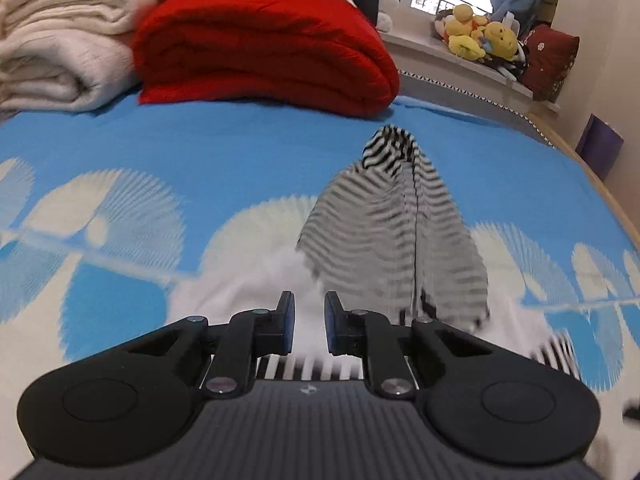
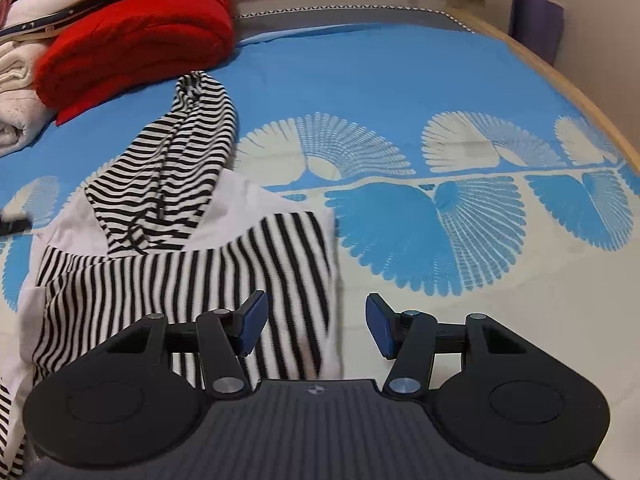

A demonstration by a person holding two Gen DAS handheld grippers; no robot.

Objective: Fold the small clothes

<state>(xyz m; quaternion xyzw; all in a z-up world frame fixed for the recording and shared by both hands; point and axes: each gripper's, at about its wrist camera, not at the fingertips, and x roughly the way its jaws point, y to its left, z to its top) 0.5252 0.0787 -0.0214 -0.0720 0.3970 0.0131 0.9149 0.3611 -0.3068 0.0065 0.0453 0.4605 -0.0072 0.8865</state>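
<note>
A small garment of white cloth with black-and-white stripes point(image 2: 192, 264) lies on the blue patterned bed sheet point(image 2: 400, 80). Its striped sleeve point(image 2: 180, 160) stretches away toward the red blanket. My right gripper point(image 2: 316, 326) is open, just above the garment's right edge, nothing between its fingers. In the left wrist view the striped sleeve point(image 1: 396, 232) is blurred, ahead and right of my left gripper point(image 1: 310, 320). That gripper's jaws stand a narrow gap apart over the white cloth point(image 1: 260, 292), holding nothing that I can see.
A folded red blanket point(image 1: 260, 48) and cream blankets point(image 1: 60, 52) are stacked at the far side of the bed. Plush toys point(image 1: 480, 36) sit on a ledge beyond. The bed's wooden edge point(image 2: 580, 92) runs along the right.
</note>
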